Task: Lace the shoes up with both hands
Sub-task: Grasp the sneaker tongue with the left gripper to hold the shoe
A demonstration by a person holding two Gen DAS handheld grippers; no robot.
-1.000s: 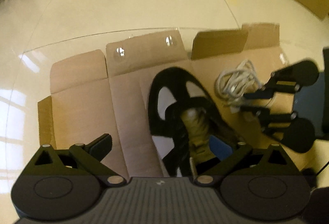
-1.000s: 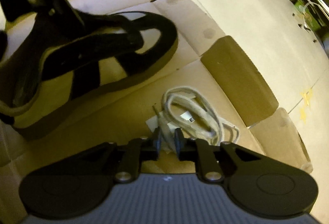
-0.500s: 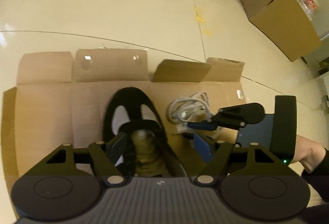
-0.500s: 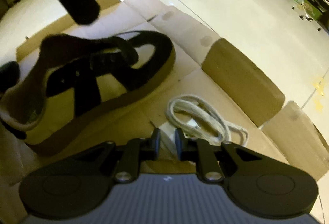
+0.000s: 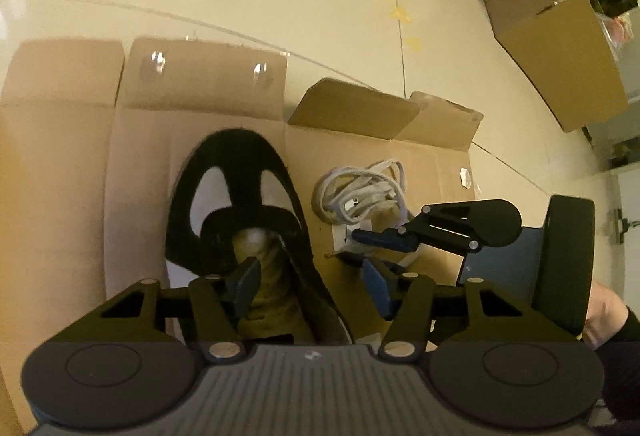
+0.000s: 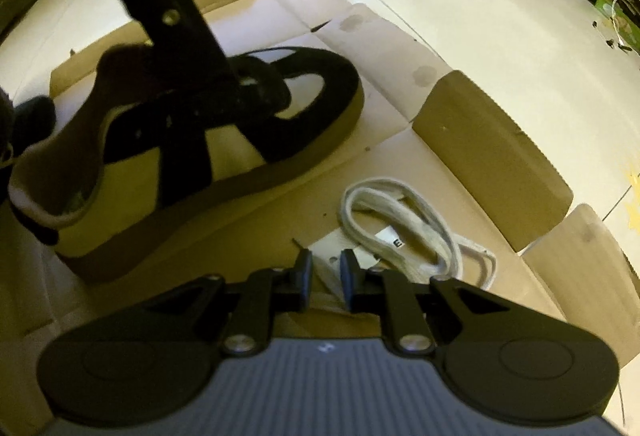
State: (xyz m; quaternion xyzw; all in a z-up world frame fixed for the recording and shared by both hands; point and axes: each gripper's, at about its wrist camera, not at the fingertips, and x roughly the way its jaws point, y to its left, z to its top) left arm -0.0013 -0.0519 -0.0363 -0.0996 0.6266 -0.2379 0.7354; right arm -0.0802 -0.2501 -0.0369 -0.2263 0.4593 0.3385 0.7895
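Your black-and-cream shoe lay unlaced at centre frame, toe pointing up. The white lace sat bundled just right of it.

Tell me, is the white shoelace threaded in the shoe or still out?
Out. The shoelace lies coiled on the cardboard beside the shoe.
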